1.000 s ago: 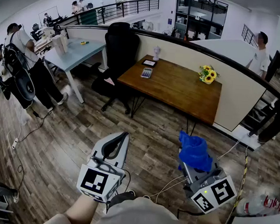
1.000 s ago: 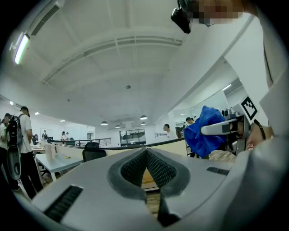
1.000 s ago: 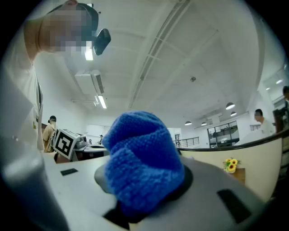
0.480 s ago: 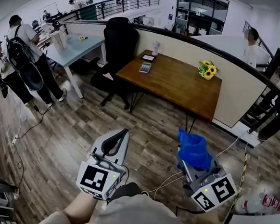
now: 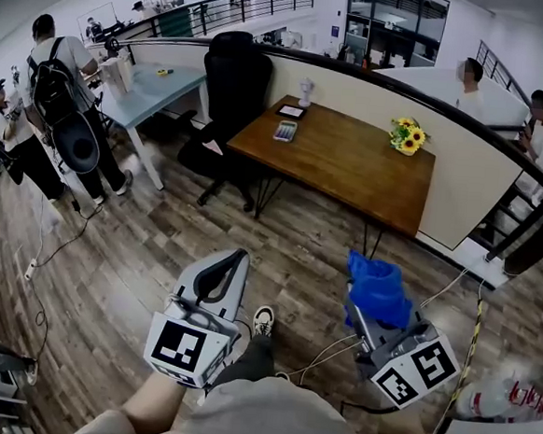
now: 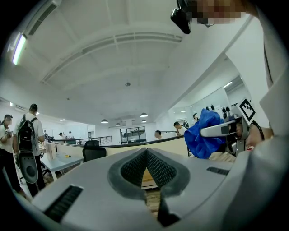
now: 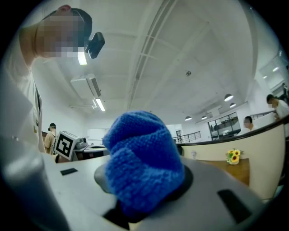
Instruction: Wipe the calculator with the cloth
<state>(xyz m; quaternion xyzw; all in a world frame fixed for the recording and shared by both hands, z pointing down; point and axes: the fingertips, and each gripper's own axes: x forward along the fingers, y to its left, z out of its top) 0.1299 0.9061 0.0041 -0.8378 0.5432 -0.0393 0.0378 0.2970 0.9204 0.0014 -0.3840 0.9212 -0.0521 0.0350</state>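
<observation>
Left grey claw (image 5: 236, 258): jaws pressed together, nothing held; small grey flat calculator (image 5: 285, 131) lies near the far left corner of the brown wooden bench (image 5: 350, 175), well apart from both claws; right claw (image 5: 365, 312) clamped on a bunched blue knitted cloth (image 5: 376, 287), most of it standing free above the jaws. Risks, by my judgement: the light calculator, unsteadied, could skid off the edge; pale floor cables (image 5: 331, 350) could snag a step; the loosely pinched cloth may slip under pressure.
</observation>
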